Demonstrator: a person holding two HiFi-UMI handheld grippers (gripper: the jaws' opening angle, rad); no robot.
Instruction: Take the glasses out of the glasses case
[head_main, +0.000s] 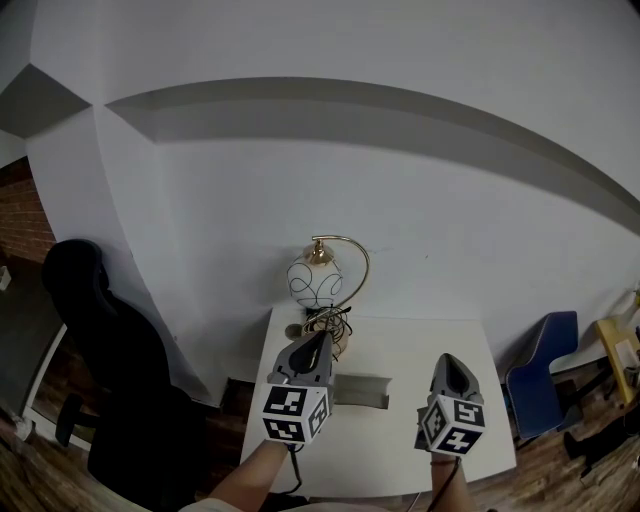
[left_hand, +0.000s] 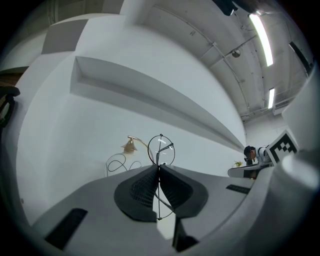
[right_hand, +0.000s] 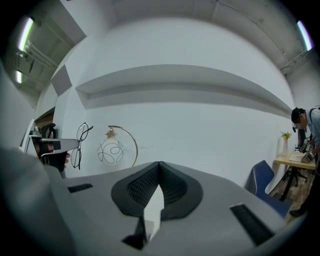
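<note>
the glasses (left_hand: 161, 150) had thin black rims; the lamp (head_main: 355, 262) was gold, its white globe (head_main: 315, 281) scrolled with black lines.

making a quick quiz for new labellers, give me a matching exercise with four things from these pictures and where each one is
Things
1. glasses
2. case
3. lamp
4. blue chair

Places
A. on the floor, to the right of the table
B. pinched between the jaws of the left gripper
C. at the table's far edge, by the wall
D. lying on the table, nearer than the lamp

Pairs: 1-B, 2-D, 3-C, 4-A
</note>
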